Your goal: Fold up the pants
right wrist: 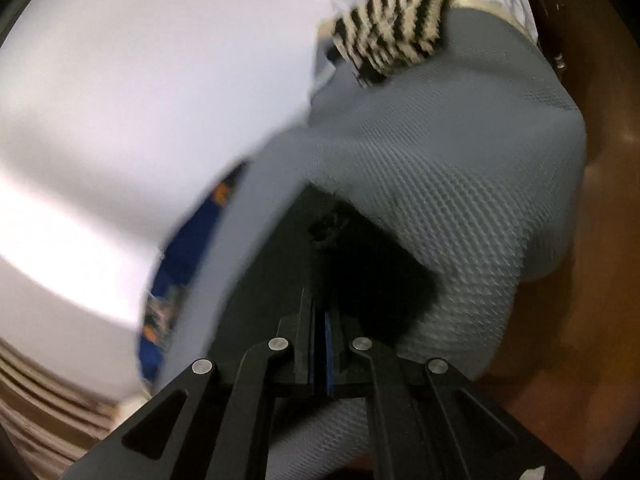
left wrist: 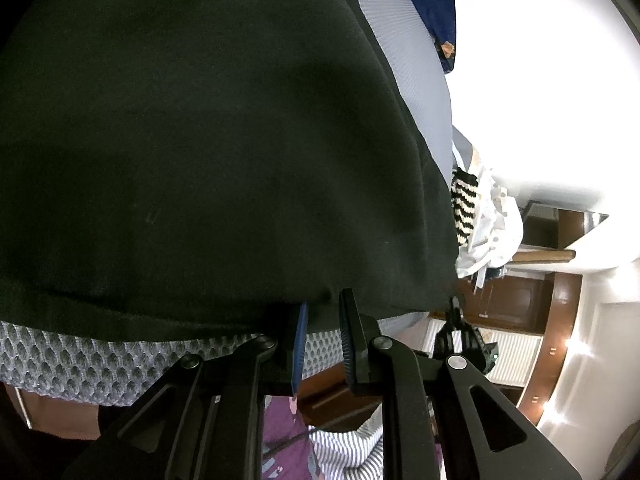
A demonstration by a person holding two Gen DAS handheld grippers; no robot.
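Dark heavy-knit pants (left wrist: pixel 208 152) lie spread over the grey mesh-textured bed (left wrist: pixel 72 364), no finished fold visible. Left hand-held gripper (left wrist: pixel 324 312) sits half-open at their near edge; right hand-held gripper (right wrist: pixel 320 312) is pinched onto a corner.

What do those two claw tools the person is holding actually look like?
Both are matte black. The left gripper has angular link bars with triangular cutouts, silver round pivot pins, one ribbed black finger and a blue pad. The right gripper has the same black bars, silver pins and blue strip. No cables or sleeves show.
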